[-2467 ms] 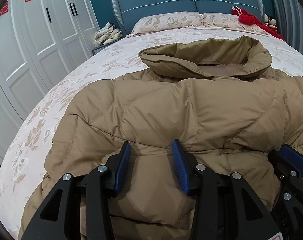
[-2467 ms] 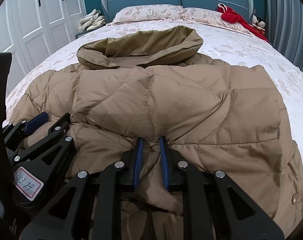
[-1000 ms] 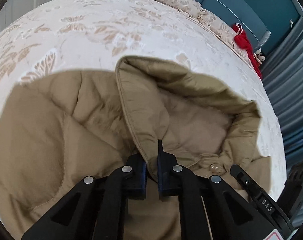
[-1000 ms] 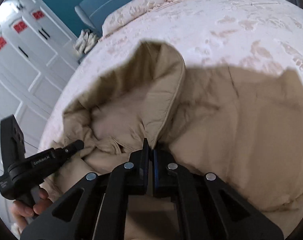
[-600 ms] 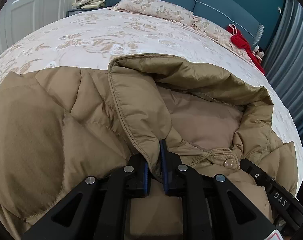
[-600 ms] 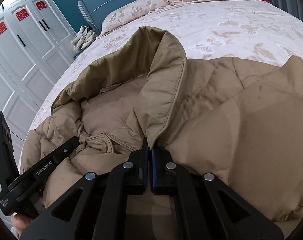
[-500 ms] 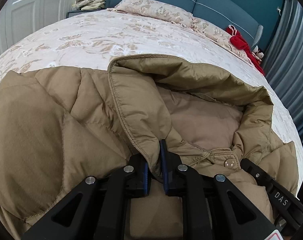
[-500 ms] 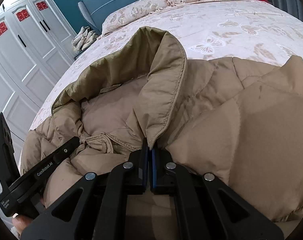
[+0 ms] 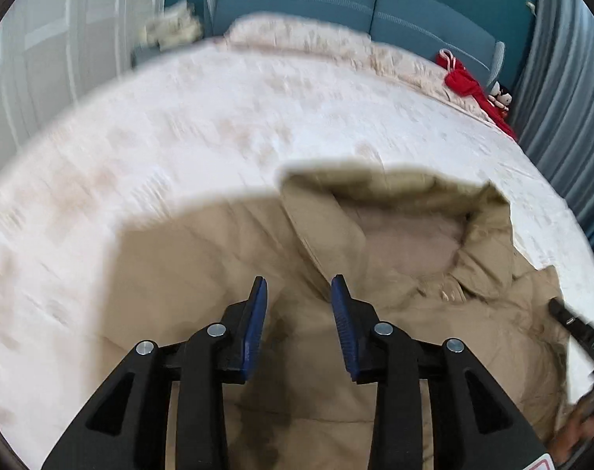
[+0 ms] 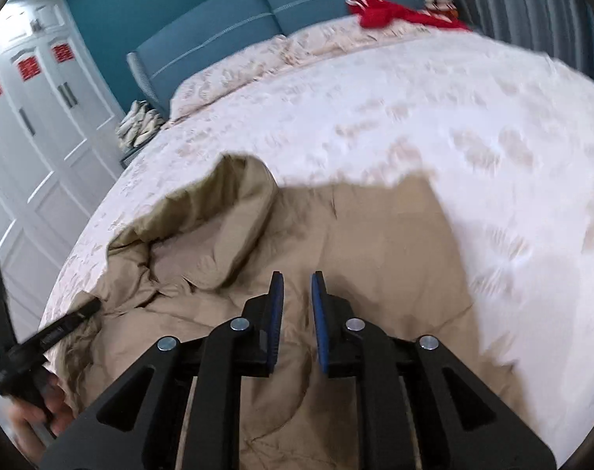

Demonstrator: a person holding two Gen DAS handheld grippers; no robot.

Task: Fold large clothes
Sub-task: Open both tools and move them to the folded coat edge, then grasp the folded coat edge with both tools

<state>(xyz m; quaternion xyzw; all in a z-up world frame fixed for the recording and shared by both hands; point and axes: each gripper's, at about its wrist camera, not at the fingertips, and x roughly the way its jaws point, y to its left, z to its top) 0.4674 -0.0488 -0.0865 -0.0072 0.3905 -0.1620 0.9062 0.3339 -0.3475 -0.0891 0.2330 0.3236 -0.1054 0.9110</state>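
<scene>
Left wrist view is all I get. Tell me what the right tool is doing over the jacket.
Observer: The right tool is above the jacket. Its jaws are opening, with no cloth between the pads.
Operator: Report the cloth ahead of it.
Observer: It lies spread on the bed. The collar stands up to the tool's left in the picture.
Operator: Check what carries my left tool.
Observer: A hand grips its handle at the lower left of the right wrist view.
</scene>
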